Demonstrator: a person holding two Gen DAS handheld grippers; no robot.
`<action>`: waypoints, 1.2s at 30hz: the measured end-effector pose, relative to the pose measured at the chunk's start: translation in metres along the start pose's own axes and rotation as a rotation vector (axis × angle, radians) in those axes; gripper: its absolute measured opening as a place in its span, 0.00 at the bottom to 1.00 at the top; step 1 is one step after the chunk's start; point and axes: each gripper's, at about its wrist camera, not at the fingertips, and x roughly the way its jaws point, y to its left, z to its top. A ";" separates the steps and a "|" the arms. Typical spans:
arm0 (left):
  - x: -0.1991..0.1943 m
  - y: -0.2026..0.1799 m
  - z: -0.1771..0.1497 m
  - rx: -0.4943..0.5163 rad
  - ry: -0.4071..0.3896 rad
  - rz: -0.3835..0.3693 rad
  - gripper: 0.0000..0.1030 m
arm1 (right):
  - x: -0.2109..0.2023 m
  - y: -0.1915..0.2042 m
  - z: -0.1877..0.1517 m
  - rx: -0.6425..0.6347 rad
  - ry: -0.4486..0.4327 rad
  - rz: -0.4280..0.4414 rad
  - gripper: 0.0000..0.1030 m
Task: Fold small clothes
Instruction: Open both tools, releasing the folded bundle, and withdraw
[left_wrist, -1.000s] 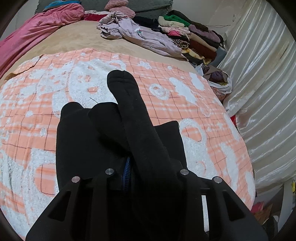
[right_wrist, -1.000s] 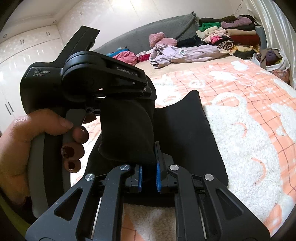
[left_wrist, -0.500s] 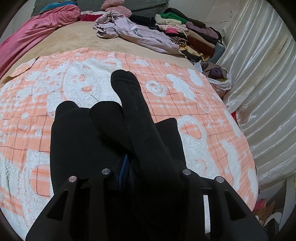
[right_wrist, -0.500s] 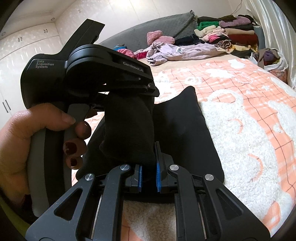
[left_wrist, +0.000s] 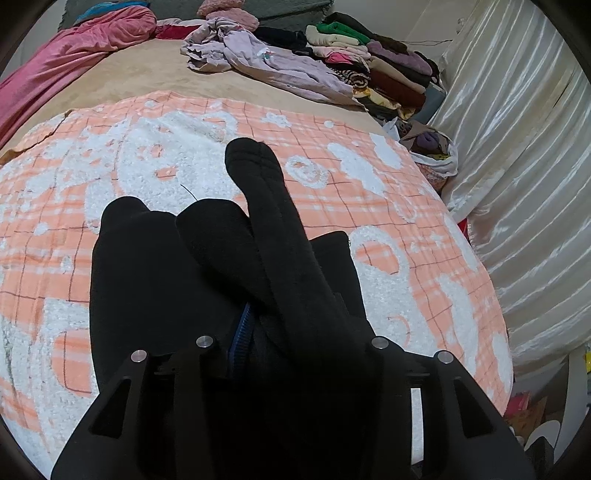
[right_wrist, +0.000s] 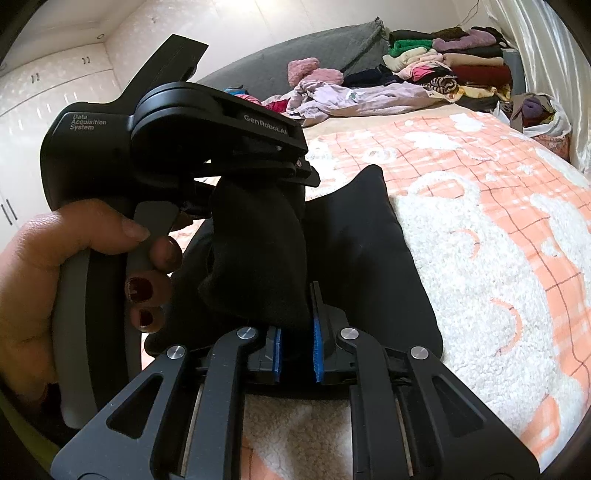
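Black socks (left_wrist: 155, 280) lie on an orange-and-white checked blanket (left_wrist: 369, 206). In the left wrist view one long black sock (left_wrist: 273, 221) runs from my left gripper (left_wrist: 266, 332) out over the others; the gripper is shut on its near end, one blue pad showing. In the right wrist view my right gripper (right_wrist: 297, 345) is shut on the same sock's end (right_wrist: 258, 254), held up between both grippers. The left gripper's body (right_wrist: 184, 140) and the hand holding it (right_wrist: 74, 277) fill the left. Another black sock (right_wrist: 362, 258) lies flat beneath.
Loose lilac clothes (left_wrist: 266, 59) and a stack of folded clothes (left_wrist: 376, 62) sit at the far end of the bed. A pink blanket (left_wrist: 66, 70) lies far left. A white curtain (left_wrist: 524, 177) hangs along the right side. A bag of clothes (left_wrist: 432, 147) sits by the bed edge.
Both grippers have kept their hold on the sock. The left gripper has shifted slightly nearer and lower in the right wrist view; the sock bunches more between them.
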 end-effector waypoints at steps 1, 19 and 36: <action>0.000 0.000 0.000 0.000 0.000 -0.002 0.39 | 0.000 0.000 0.000 0.000 0.001 0.000 0.07; -0.044 0.020 -0.002 -0.080 -0.108 -0.117 0.64 | 0.006 -0.002 -0.001 0.030 0.044 0.004 0.11; -0.095 0.037 -0.010 -0.073 -0.188 -0.057 0.65 | -0.016 0.001 0.011 0.039 -0.027 0.008 0.52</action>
